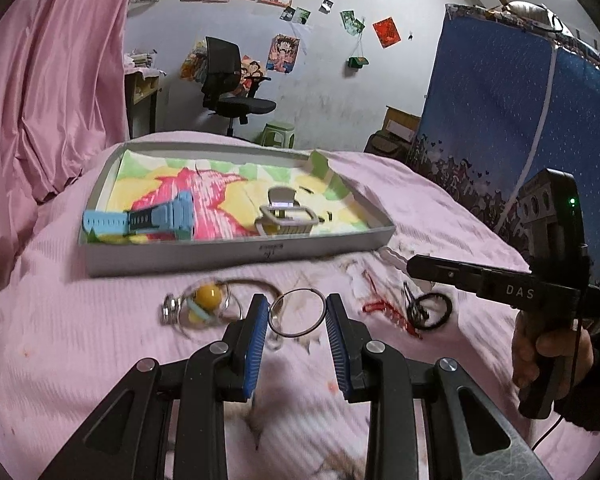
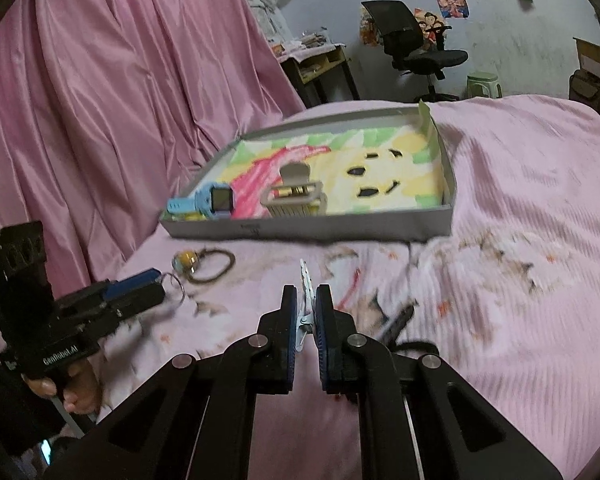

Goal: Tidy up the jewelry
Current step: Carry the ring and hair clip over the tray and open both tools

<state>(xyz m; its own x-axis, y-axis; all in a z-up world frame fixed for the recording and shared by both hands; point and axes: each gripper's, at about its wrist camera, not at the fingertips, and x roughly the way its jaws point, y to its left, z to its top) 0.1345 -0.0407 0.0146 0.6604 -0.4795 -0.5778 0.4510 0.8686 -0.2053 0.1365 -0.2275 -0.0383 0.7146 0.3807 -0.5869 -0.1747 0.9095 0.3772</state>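
My left gripper (image 1: 297, 316) is open, its blue pads on either side of a thin metal ring (image 1: 298, 312) lying on the pink bedspread. My right gripper (image 2: 306, 312) is shut on a silver hair clip (image 2: 306, 280) and holds it above the bed. A grey box lid (image 1: 236, 254) ahead holds a blue watch (image 1: 156, 216) and a beige hair claw (image 1: 286, 216). A yellow bead charm on a cord bracelet (image 1: 208, 296) lies left of the ring. A red string (image 1: 384, 308) and a black hair tie (image 1: 428, 310) lie to the right.
A pink curtain (image 1: 52, 80) hangs on the left. A blue patterned panel (image 1: 500, 120) stands at right. An office chair (image 1: 232, 80), a desk and a green stool (image 1: 278, 132) stand beyond the bed. The box (image 2: 312, 230) has a colourful towel lining.
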